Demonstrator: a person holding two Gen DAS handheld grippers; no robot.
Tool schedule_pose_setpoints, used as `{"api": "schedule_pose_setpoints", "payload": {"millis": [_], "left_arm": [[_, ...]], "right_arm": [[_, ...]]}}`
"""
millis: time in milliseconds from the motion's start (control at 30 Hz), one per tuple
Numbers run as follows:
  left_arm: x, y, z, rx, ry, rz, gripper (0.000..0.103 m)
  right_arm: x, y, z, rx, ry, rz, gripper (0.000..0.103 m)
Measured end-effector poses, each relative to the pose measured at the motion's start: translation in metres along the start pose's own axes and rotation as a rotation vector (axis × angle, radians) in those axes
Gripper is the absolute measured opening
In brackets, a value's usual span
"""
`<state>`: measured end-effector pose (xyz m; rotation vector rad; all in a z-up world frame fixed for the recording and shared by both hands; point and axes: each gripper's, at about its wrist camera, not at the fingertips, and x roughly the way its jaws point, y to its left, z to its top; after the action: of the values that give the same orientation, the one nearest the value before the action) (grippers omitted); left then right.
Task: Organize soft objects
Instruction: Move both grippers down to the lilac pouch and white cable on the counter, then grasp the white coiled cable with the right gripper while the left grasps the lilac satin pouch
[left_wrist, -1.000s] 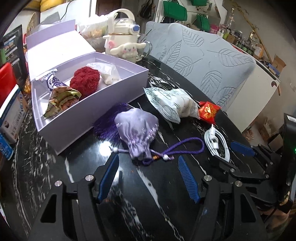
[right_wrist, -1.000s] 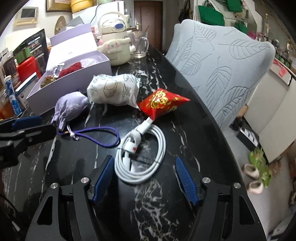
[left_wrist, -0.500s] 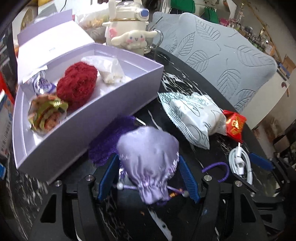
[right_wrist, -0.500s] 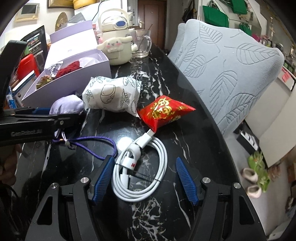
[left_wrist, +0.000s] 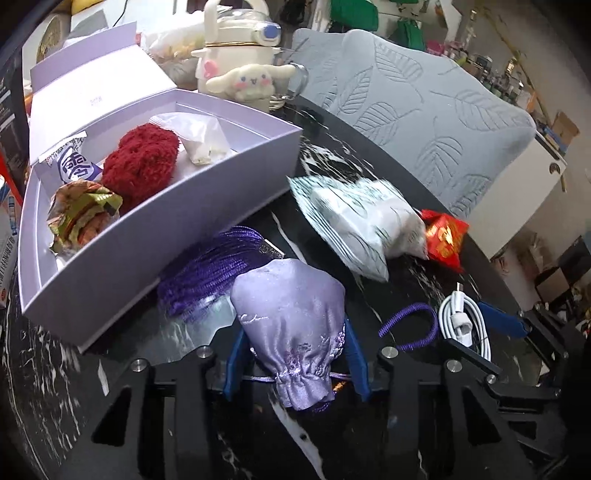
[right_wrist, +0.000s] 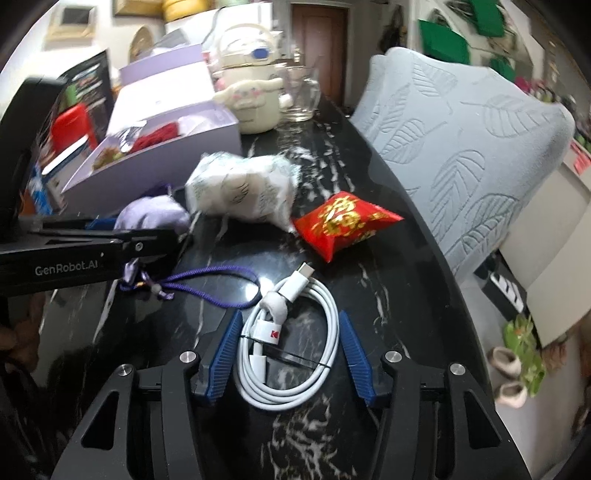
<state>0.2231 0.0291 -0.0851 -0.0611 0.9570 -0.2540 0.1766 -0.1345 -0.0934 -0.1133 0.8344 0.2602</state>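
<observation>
My left gripper (left_wrist: 293, 332) is shut on a lilac satin drawstring pouch (left_wrist: 288, 306), its blue pads pressing both sides near the gathered neck. The pouch's purple tassel (left_wrist: 207, 273) lies toward the open lilac box (left_wrist: 166, 236), which holds a red fluffy item (left_wrist: 142, 166) and snack packets. My right gripper (right_wrist: 290, 317) is closing around a coiled white charging cable (right_wrist: 288, 290). The cable lies between the pads, with a slim gap on the right side. A white leaf-print packet (right_wrist: 243, 188) and a red packet (right_wrist: 343, 225) lie beyond on the black marble table (right_wrist: 369, 258).
A cream kettle with a plush dog (left_wrist: 240, 74) and a glass mug (right_wrist: 301, 96) stand behind the box. A grey leaf-patterned chair back (left_wrist: 424, 118) runs along the table's right edge. The pouch's purple cord loop (right_wrist: 214, 280) trails toward the cable.
My left gripper moved forward over the pouch and shut on it. The right gripper's jaws narrowed around the cable without shifting place.
</observation>
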Motion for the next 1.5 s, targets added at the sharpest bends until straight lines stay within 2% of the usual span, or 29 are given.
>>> {"api": "schedule_pose_setpoints", "payload": {"millis": [233,367,800,967,1033,1167,1233,1267,1300,1333,1500], "left_arm": [[-0.023,-0.015,-0.034,0.048,0.011,-0.013,0.046],[-0.038,-0.016,-0.051,0.035,0.025,-0.054,0.046],[-0.072,-0.010,-0.096,0.037,0.031,-0.056,0.046],[-0.072,-0.004,-0.098,0.025,0.009,0.002,0.046],[-0.069,-0.006,-0.096,0.036,0.006,0.026,0.047],[-0.065,-0.012,-0.096,0.077,0.001,0.066,0.052],[-0.062,-0.015,-0.097,0.098,-0.005,0.087,0.060],[-0.062,-0.016,-0.097,0.101,-0.008,0.086,0.061],[-0.062,-0.016,-0.098,0.100,-0.008,0.081,0.062],[-0.061,-0.016,-0.098,0.100,-0.010,0.079,0.062],[-0.061,-0.017,-0.099,0.094,-0.036,0.079,0.062]], "right_arm": [[-0.015,0.009,-0.017,-0.033,0.010,0.035,0.054],[-0.025,0.013,-0.027,-0.039,0.011,0.046,0.054],[-0.044,0.037,-0.048,-0.102,0.014,0.097,0.054],[-0.044,0.038,-0.051,-0.101,0.010,0.089,0.062],[-0.044,0.040,-0.052,-0.103,0.010,0.086,0.075],[-0.045,0.041,-0.055,-0.104,-0.001,0.090,0.077],[-0.045,0.041,-0.055,-0.106,-0.002,0.093,0.077],[-0.045,0.041,-0.055,-0.107,-0.003,0.093,0.077],[-0.045,0.041,-0.056,-0.107,-0.006,0.091,0.071],[-0.047,0.041,-0.057,-0.112,-0.017,0.093,0.051],[-0.050,0.044,-0.058,-0.150,-0.015,0.123,0.051]]}}
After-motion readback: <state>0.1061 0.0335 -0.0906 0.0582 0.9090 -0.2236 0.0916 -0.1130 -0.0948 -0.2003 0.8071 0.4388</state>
